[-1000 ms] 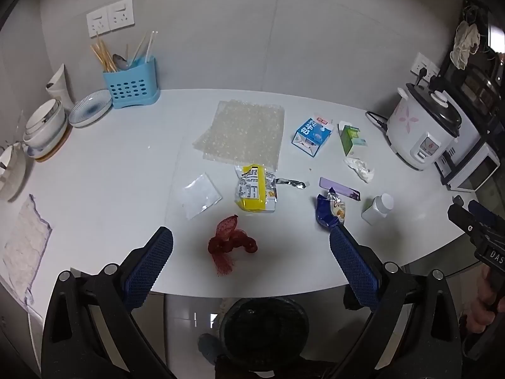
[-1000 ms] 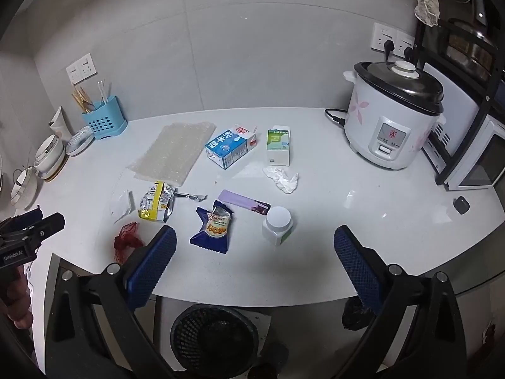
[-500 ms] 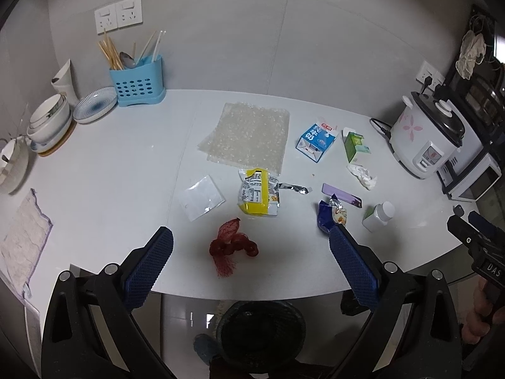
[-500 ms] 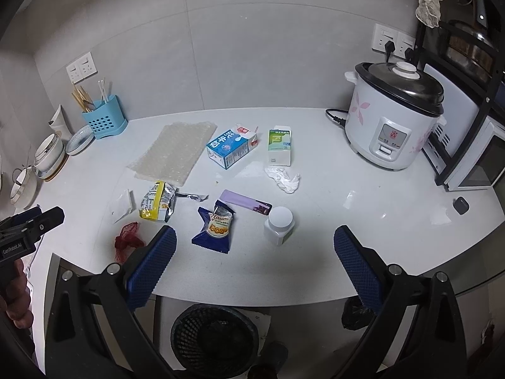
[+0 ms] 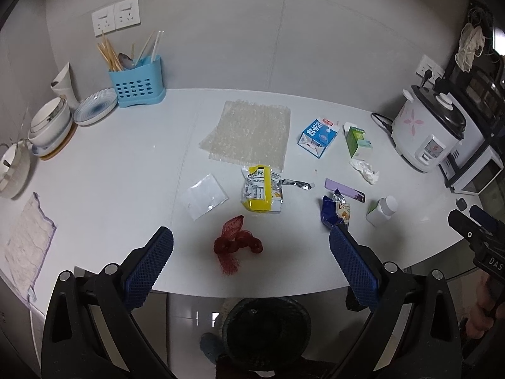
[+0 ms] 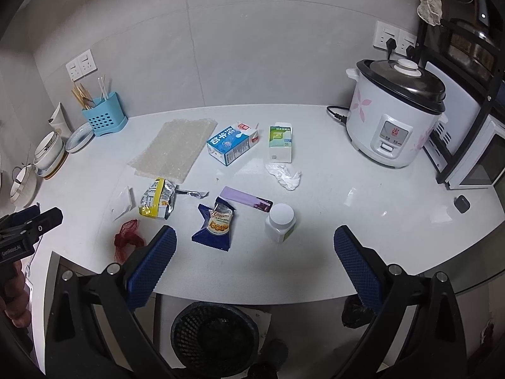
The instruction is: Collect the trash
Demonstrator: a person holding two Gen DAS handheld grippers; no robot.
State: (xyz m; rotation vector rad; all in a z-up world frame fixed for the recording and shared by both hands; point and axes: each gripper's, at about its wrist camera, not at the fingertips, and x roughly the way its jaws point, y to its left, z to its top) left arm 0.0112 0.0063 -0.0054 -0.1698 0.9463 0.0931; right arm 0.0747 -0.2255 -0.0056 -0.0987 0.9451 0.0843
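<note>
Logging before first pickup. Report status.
Left gripper and right gripper open, empty, above counter edge. Trash untouched: red net, blue snack wrapper. Bin below. Nothing blocking.

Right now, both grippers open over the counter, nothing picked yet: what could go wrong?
1. The red mesh net lies near the counter's front edge; a clumsy grasp could snag it or knock it off, missing the black bin.
2. The white bottle stands upright beside the blue snack wrapper; the right gripper reaching for the wrapper may tip it.
</note>
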